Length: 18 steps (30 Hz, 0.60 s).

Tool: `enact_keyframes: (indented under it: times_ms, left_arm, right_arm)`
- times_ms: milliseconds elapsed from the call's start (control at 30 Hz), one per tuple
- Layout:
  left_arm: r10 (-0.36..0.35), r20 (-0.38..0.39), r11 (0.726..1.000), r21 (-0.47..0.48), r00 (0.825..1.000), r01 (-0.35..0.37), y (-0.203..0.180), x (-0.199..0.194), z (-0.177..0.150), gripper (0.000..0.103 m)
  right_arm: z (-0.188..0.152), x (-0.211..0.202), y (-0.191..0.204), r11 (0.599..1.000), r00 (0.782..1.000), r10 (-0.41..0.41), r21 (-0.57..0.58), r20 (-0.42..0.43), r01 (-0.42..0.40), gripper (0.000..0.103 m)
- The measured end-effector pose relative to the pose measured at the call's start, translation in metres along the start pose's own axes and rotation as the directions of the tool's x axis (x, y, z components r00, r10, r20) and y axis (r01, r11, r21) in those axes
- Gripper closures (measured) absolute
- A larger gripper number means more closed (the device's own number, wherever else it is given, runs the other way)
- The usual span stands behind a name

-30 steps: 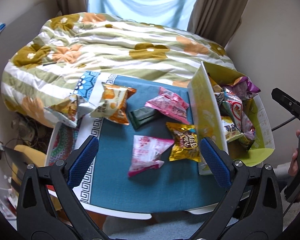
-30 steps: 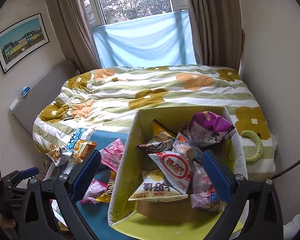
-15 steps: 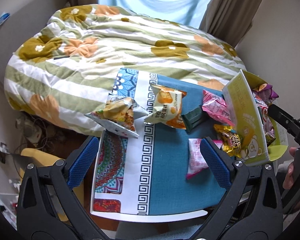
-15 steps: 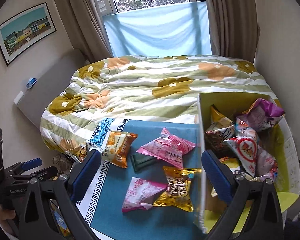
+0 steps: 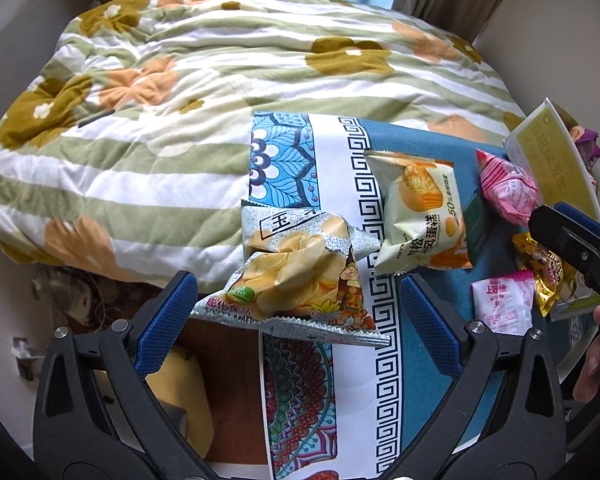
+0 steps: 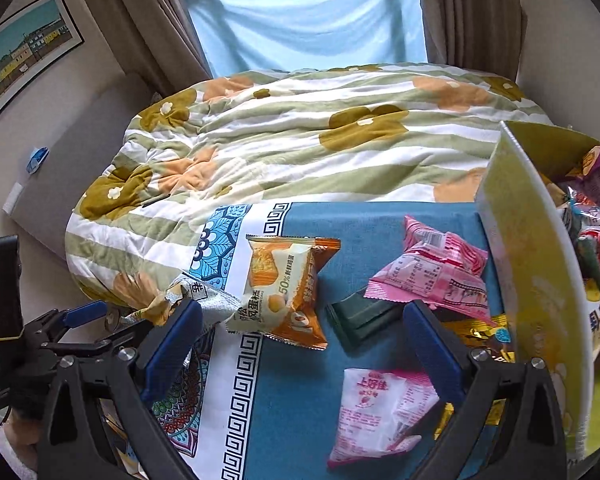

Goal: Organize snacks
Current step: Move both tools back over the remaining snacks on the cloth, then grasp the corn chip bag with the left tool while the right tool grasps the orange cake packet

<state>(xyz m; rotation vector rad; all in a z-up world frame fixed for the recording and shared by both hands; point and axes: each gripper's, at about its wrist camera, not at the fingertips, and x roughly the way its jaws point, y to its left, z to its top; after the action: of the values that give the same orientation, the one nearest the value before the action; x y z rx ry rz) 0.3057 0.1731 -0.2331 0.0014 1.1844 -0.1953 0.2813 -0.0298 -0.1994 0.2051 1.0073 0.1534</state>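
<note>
Left gripper [image 5: 296,320] spread wide, nothing pinched. Crinkly silver-yellow chip bag [image 5: 300,276] lies directly ahead between its pads, overhanging the patterned blue table mat's [image 5: 420,360] left edge, long axis crosswise. Right gripper [image 6: 300,356] also spread, farther off.

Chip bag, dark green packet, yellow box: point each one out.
Chip bag [image 5: 296,276], left wrist view, middle of its printed front.
Dark green packet [image 6: 360,316], right wrist view, its top face.
Yellow box [image 6: 532,280], right wrist view, its near outer wall.
</note>
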Motion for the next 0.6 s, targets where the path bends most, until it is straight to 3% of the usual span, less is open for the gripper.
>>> enact_keyframes:
  times_ms: [200,367,600]
  left_arm:
    - [0.027,-0.044,0.997,0.079,0.999,-0.023,-0.009,0.035,0.005,0.004]
    - [0.045,-0.079,0.995,0.088,0.996,-0.038,-0.010,0.051,0.006,0.029]
    - [0.060,-0.084,0.996,0.076,0.995,-0.054,-0.010,0.053,0.005,0.040]
  right_arm:
    - [0.005,0.038,0.008,1.000,0.999,0.007,-0.005,-0.041,-0.007,0.003]
    - [0.010,0.063,0.012,1.000,0.997,0.008,-0.030,-0.082,-0.011,0.003]
    - [0.016,0.091,0.010,0.999,0.988,0.024,-0.035,-0.150,-0.030,0.003]
